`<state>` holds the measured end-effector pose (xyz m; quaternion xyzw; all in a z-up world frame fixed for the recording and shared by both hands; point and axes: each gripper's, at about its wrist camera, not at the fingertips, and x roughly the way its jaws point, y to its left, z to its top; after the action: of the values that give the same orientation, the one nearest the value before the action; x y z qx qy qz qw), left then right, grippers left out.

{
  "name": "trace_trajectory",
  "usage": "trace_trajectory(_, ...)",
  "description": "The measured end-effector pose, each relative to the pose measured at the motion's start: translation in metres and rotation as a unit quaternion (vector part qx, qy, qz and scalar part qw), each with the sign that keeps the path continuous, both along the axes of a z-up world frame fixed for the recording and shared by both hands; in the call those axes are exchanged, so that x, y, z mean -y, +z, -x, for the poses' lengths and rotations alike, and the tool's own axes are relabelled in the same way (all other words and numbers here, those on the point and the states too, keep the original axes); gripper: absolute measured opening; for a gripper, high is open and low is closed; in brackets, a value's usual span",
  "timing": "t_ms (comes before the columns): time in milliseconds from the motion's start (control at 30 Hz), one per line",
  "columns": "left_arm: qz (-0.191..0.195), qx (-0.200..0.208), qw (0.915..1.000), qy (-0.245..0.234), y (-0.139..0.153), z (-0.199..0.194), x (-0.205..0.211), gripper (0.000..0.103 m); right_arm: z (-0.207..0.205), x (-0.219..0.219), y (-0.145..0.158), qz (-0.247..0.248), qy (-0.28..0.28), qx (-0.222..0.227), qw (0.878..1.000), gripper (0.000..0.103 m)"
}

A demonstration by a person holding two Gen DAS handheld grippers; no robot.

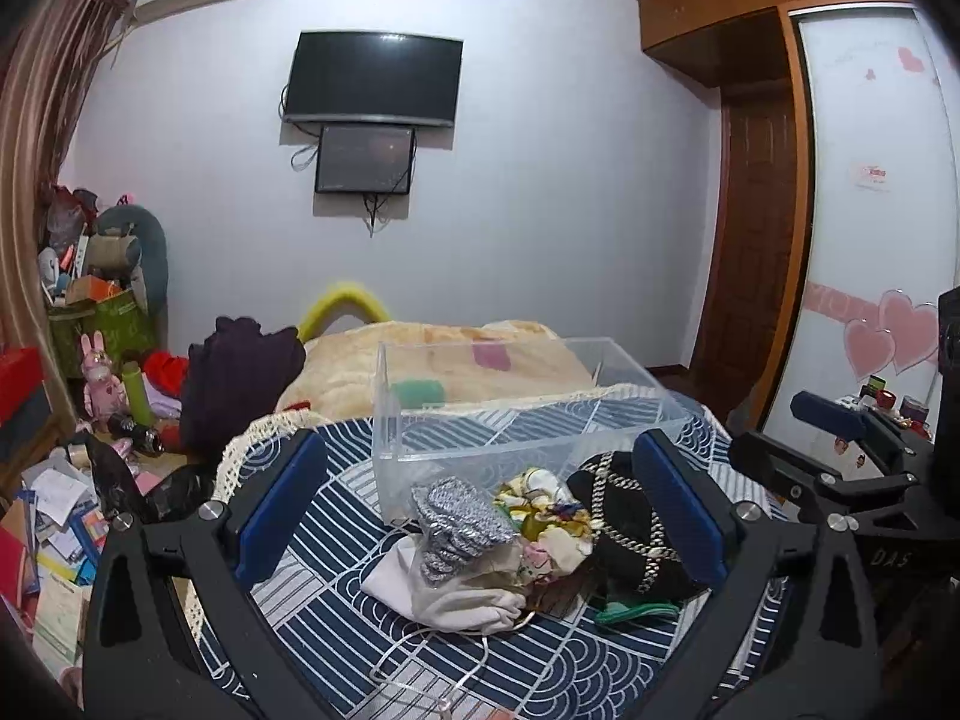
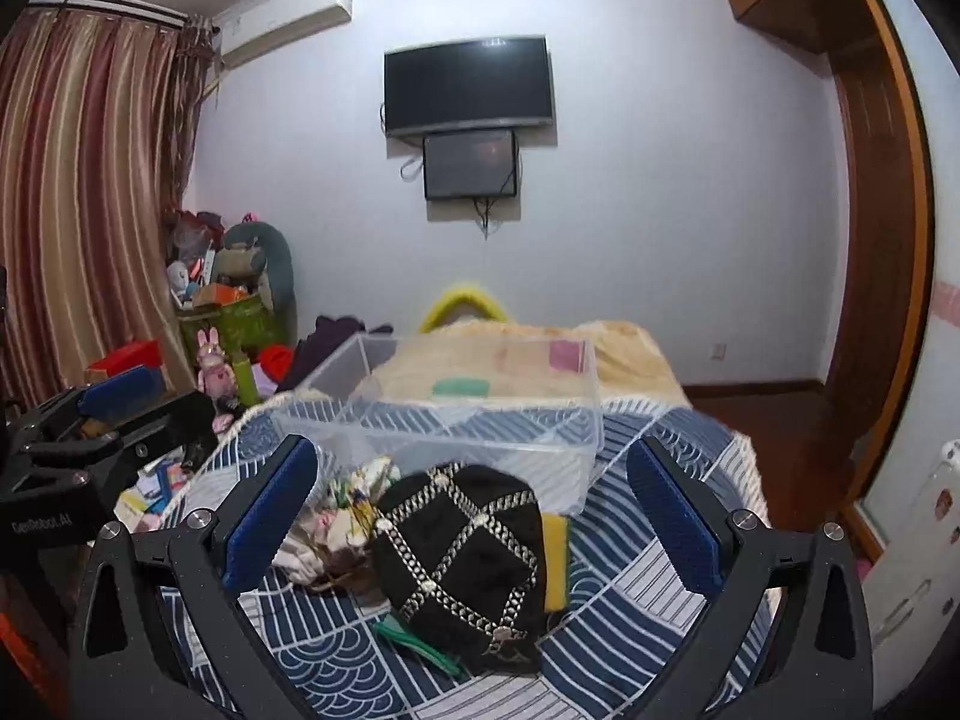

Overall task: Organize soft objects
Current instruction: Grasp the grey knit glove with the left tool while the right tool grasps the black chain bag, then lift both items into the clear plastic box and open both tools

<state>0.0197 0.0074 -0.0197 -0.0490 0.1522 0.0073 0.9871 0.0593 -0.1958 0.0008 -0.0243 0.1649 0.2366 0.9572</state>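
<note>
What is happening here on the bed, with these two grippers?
A person holds two grippers above a pile of soft things on the patterned bedcover. Both the left gripper and the right gripper have open jaws and hold nothing. The black hat, the grey knit piece and the white cloth lie before the clear box.

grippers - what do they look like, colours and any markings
Both the left gripper and right gripper have matte black angular frames with triangular cut-outs, silver bolts, and ribbed blue pads on each finger. White lettering marks the bodies, partly readable. No cables or sleeves visible.
</note>
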Motion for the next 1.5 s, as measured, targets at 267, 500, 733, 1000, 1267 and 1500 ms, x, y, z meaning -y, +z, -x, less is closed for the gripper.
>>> trace_trajectory(267,0.017,-0.042,0.999,0.0,-0.03,-0.033,-0.01,0.087,-0.024,0.0,-0.03,0.004,0.008,-0.052,0.999,0.098)
trace_trajectory(500,0.028,-0.079,0.9965,-0.007,-0.054,-0.055,-0.013,0.078,-0.031,-0.002,-0.044,0.006,0.033,-0.079,0.996,0.077)
trace_trajectory(733,0.04,-0.12,0.9919,-0.009,-0.08,-0.074,-0.015,0.063,-0.043,-0.014,-0.059,0.037,0.037,-0.113,0.992,0.055)
trace_trajectory(1000,0.048,-0.128,0.9902,-0.028,-0.086,-0.074,-0.014,0.037,-0.046,-0.009,-0.06,0.047,0.03,-0.116,0.992,0.019)
trace_trajectory(1267,0.072,-0.109,0.991,-0.028,-0.072,-0.058,-0.026,0.026,-0.037,-0.005,-0.048,0.023,0.036,-0.096,0.994,0.015)
trace_trajectory(1500,0.05,-0.07,0.9961,-0.021,-0.045,-0.038,-0.022,0.025,-0.027,-0.001,-0.03,0.003,0.035,-0.066,0.997,0.015)
